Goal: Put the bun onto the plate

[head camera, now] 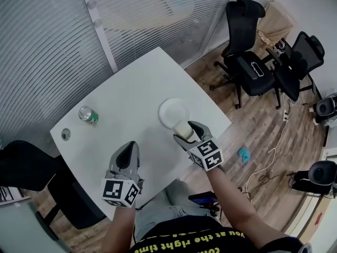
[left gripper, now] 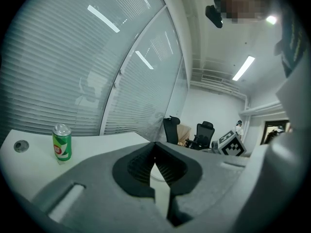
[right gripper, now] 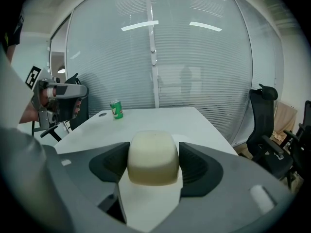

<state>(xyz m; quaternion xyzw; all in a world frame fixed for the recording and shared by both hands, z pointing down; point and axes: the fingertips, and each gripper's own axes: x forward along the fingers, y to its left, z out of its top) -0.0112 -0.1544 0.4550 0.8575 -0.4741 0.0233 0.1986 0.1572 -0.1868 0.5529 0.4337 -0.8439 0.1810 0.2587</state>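
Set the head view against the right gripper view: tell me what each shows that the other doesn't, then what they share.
Head view only: the plate as a full round outline, a blue item on the floor, and the marker cube of the right tool. Right gripper view only: that tool's dark pads pressed against both sides of the bun. Both: the bun, the green can, the white table and the left tool.
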